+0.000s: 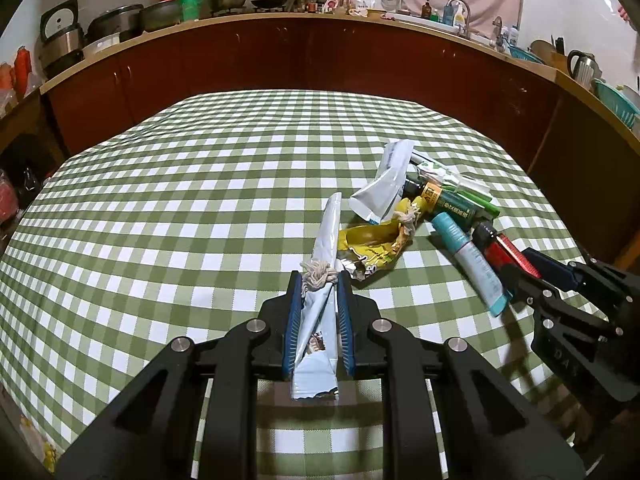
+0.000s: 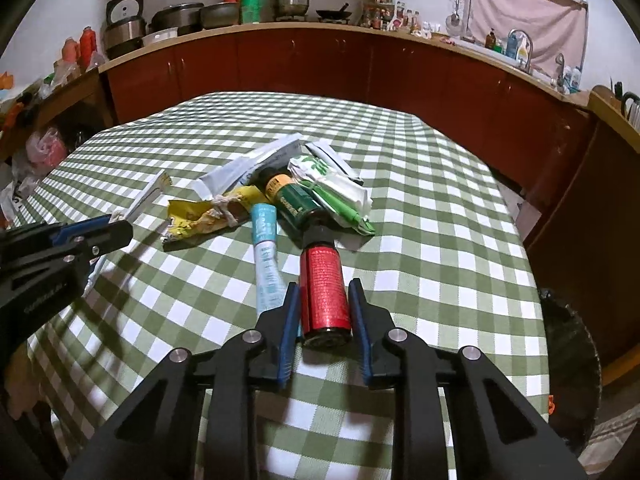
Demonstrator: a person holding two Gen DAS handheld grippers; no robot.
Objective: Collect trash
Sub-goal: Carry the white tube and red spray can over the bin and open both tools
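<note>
My left gripper (image 1: 319, 277) is shut on a pale blue wrapper (image 1: 322, 312) tied with string, held over the checked tablecloth (image 1: 160, 220). My right gripper (image 2: 324, 286) is closed around a red bottle (image 2: 325, 292) with a black cap, lying on the cloth. The trash pile sits ahead: a yellow wrapper (image 2: 200, 216), a teal tube (image 2: 266, 248), a green bottle (image 2: 296, 200), a white pouch (image 2: 244, 170) and green-white packets (image 2: 340, 192). The pile also shows in the left view, with the yellow wrapper (image 1: 372, 244) and teal tube (image 1: 472, 260).
A dark bin (image 2: 568, 372) stands at the table's right edge. Red kitchen cabinets (image 1: 280, 56) with pots and a rice cooker (image 1: 60, 36) run behind. The right gripper's body (image 1: 576, 304) shows at the right of the left view.
</note>
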